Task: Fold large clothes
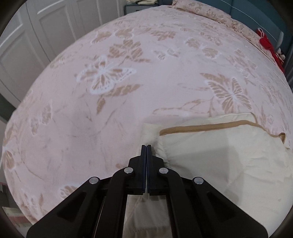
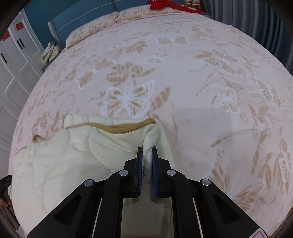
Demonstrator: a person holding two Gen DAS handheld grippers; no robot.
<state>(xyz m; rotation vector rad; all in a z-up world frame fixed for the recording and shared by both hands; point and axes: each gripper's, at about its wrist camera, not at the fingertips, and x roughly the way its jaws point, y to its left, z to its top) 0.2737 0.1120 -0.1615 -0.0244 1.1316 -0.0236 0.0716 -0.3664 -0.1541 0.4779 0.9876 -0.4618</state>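
Note:
A cream quilted garment [image 1: 228,155] with a tan trimmed edge lies on the pink bed cover near the front edge. It also shows in the right wrist view [image 2: 73,155]. My left gripper [image 1: 146,146] is shut, with its tips over the garment's left corner; whether cloth is pinched there is hidden. My right gripper [image 2: 147,149] is shut on the garment's right corner, with a fold of cream cloth bunched between its blue pads [image 2: 140,161].
The bed cover [image 1: 128,91] is pink with tan leaves and white butterflies. White wardrobe doors [image 1: 27,36] stand on the left. A blue headboard [image 2: 82,16] and a red cloth [image 2: 164,4] lie at the far end. Pale cloths [image 2: 50,51] sit beside the bed.

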